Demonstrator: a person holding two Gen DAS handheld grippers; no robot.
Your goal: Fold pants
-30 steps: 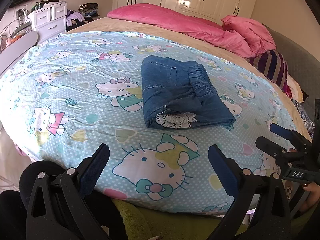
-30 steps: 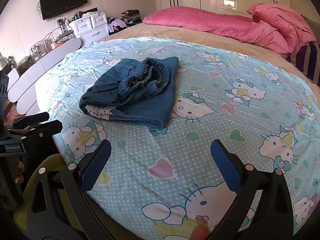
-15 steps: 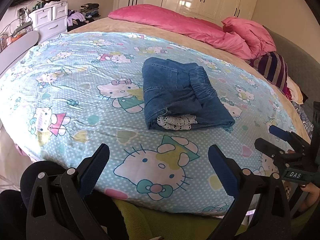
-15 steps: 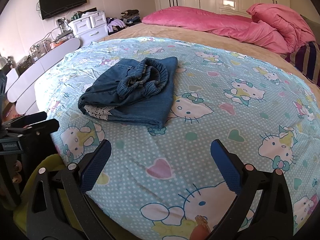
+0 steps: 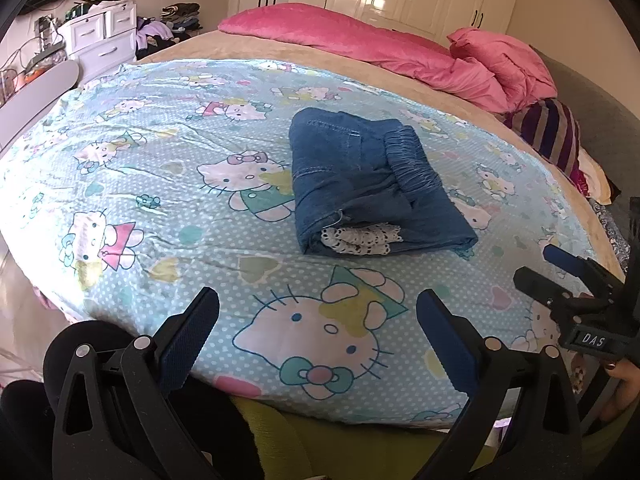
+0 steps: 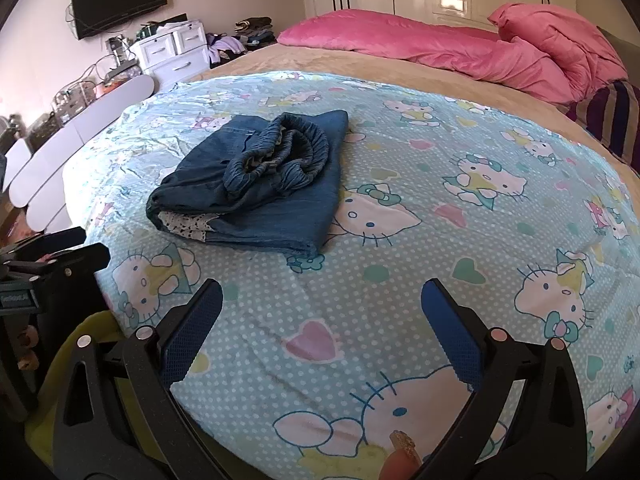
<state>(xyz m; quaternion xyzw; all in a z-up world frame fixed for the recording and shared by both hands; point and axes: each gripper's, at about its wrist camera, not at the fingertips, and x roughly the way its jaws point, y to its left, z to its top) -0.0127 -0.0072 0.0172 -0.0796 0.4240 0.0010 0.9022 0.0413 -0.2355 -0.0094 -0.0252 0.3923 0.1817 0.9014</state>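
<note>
Denim pants (image 5: 376,188) lie folded mid-bed on the cartoon-print sheet (image 5: 168,168), unmoved over the last second. Left gripper (image 5: 318,322) and right gripper (image 6: 322,316) hang back at the bed's edge, jaws spread, empty; folding appears complete.

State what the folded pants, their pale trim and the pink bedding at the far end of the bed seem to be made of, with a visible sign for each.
Folded pants: likely blue denim, matte, with pale topstitching and a gathered elastic waistband.
Pale trim: seemingly white lace, with an openwork scalloped edge.
Pink bedding: probably plush or satiny fabric, soft sheen on its folds; uncertain.
</note>
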